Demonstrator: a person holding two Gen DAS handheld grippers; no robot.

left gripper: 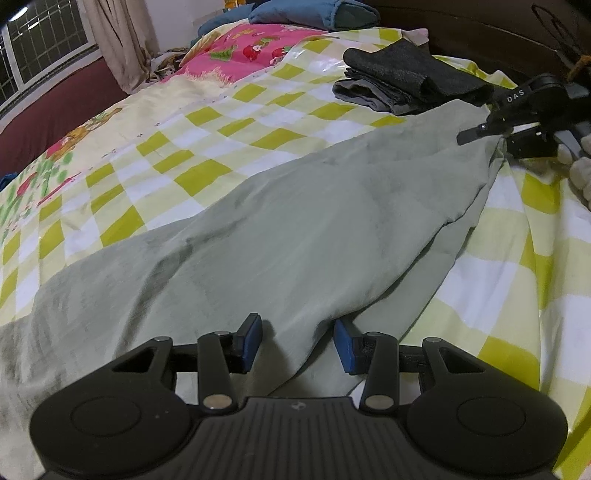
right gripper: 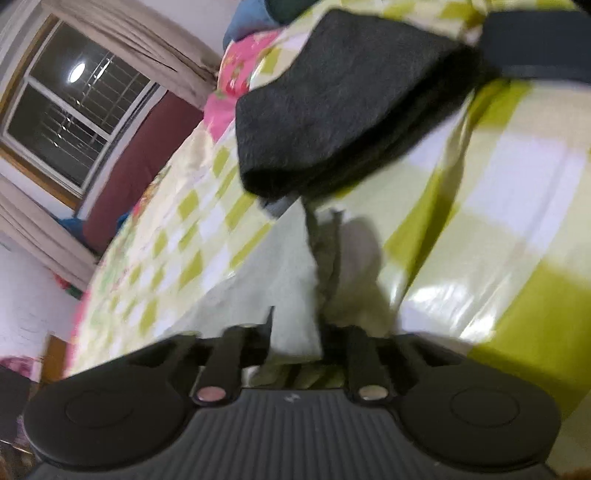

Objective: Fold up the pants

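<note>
The pants, pale grey-green, are lying stretched across the bed, running from about 7 o'clock up to 2 o'clock in the left wrist view, over a yellow-and-white checked sheet.

The left gripper is sitting at 6 o'clock, its blue pads standing well apart with a raised fold of the pants running between them. The cloth is lying close against the right-hand pad, but the fingers are not pinching it.

The right gripper is showing at 2 o'clock in that same view, at the far end of the pants, where the cloth is bunching up to it. In its own view the right gripper is blurred; a strip of pale cloth is sitting between its fingers, which are standing a little apart. I cannot tell whether they are really clamping it.

A folded dark pile is resting on the bed at 1 o'clock, just beyond the far end of the pants. A pink blanket is lying at 11 o'clock, with a blue pillow behind it at 12. A window with a curtain is showing at 10 o'clock.
</note>
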